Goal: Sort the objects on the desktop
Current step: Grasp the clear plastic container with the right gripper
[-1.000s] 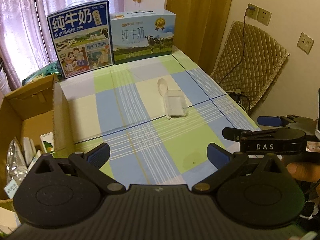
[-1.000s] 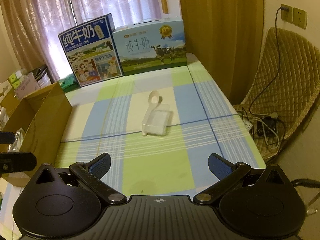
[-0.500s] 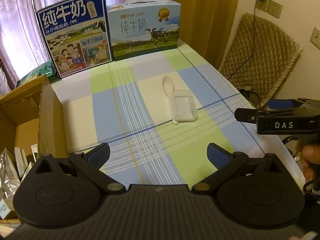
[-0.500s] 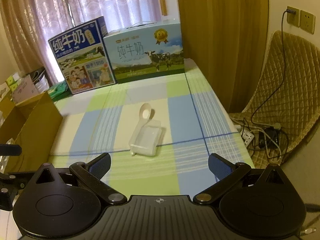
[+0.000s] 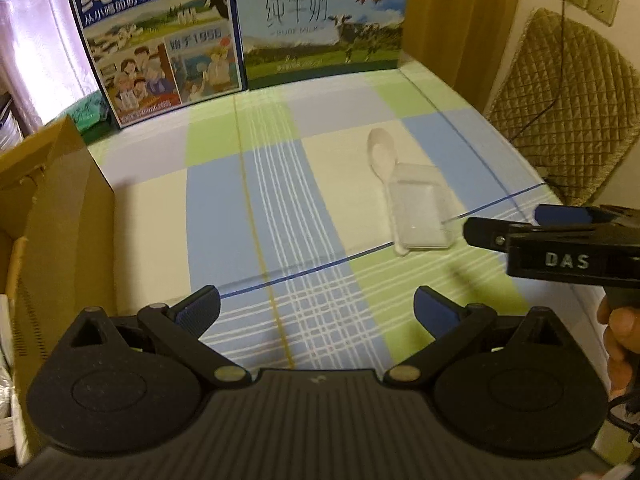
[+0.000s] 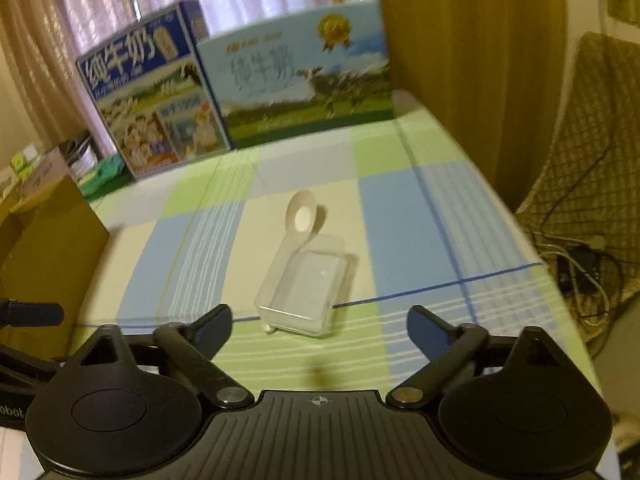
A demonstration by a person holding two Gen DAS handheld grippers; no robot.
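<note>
A clear plastic box (image 5: 420,210) (image 6: 306,292) lies on the checked tablecloth, with a white spoon (image 5: 382,156) (image 6: 300,222) leaning along its left side. My right gripper (image 6: 319,326) is open, and the box sits just ahead between its fingers. In the left wrist view the right gripper (image 5: 516,226) reaches in from the right edge, its tips just right of the box. My left gripper (image 5: 316,308) is open and empty over the near part of the table, well short of the box.
Two milk cartons (image 5: 160,40) (image 5: 324,20) stand at the far end of the table. An open cardboard box (image 5: 48,216) with packets sits off the left edge. A quilted chair (image 5: 568,100) and cables (image 6: 580,264) are to the right.
Both grippers have moved forward over the table toward the clear box and spoon, the right one most. Jaws stay open.
</note>
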